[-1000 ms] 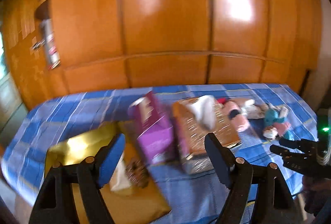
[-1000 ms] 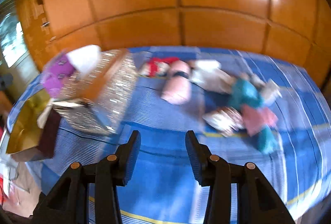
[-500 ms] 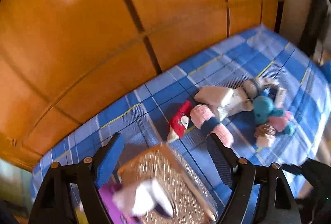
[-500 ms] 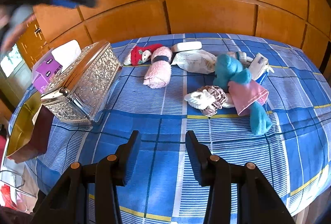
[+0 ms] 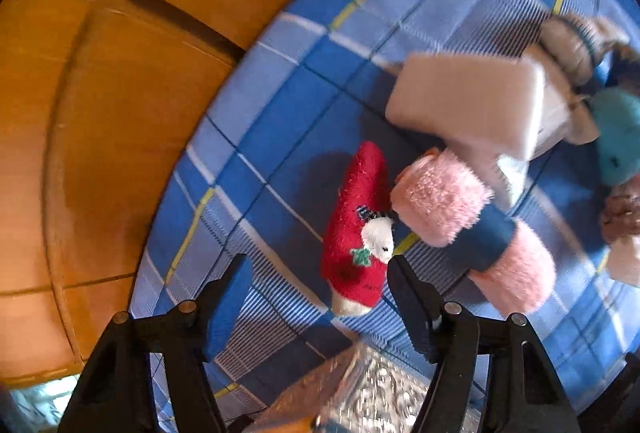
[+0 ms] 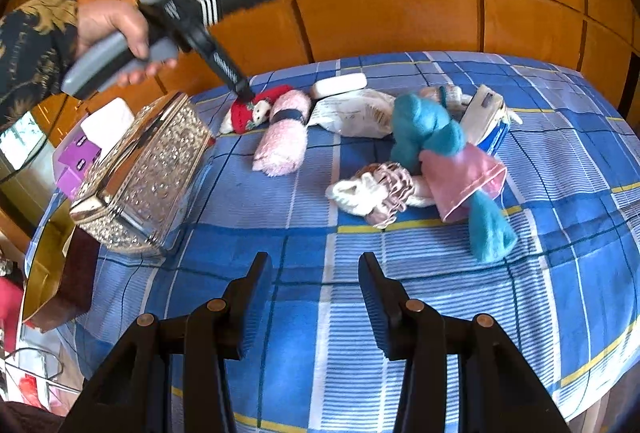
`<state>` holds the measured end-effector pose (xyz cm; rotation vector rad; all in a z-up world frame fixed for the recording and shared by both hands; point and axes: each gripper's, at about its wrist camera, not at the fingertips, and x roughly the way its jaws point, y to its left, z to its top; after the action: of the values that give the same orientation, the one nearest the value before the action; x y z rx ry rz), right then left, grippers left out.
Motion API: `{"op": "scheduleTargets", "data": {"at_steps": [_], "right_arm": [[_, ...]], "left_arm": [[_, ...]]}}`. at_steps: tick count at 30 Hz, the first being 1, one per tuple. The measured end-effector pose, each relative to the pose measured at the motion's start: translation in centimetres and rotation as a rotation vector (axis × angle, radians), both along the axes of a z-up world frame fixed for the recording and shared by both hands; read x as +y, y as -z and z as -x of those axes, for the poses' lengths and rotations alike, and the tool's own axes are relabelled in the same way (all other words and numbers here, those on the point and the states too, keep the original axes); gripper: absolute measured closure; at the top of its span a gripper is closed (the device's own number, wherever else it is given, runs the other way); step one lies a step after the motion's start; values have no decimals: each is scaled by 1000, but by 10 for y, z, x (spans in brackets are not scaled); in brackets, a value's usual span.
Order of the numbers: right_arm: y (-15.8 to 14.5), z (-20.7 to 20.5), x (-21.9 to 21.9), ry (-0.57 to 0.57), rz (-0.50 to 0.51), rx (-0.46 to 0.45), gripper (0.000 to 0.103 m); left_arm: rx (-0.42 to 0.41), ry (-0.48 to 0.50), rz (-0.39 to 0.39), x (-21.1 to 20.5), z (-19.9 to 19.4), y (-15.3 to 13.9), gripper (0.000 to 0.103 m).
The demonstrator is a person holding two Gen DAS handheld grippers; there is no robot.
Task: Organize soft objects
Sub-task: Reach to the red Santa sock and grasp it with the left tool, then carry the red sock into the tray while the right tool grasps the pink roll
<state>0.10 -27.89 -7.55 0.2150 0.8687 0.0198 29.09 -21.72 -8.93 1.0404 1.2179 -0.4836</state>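
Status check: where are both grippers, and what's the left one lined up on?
Left gripper open, at the red plush sock. Right gripper open, empty, over the blue plaid bedspread. Pink fuzzy roll touching the sock; silver embossed box just beside.

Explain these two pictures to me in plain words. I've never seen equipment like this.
No robot here: a person holds a two-fingered claw in each hand, with a camera on each looking along its fingers. One picture comes from the left claw, open and nearing a red plush toy beside a pink fluffy roll. The other comes from the right claw, open, holding nothing, above the blue checked bedspread. There you also see a teal plush and a silver box.
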Motion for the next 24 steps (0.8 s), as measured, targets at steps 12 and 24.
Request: {"op": "scheduleTargets", "data": {"at_steps": [12, 24], "right_arm": [[-1, -21, -3, -39, -45, 8, 58], [0, -121, 13, -87, -57, 69, 58]], "left_arm": [[132, -38, 35, -4, -15, 23, 85], [22, -385, 346, 65, -66, -68, 85]]}}
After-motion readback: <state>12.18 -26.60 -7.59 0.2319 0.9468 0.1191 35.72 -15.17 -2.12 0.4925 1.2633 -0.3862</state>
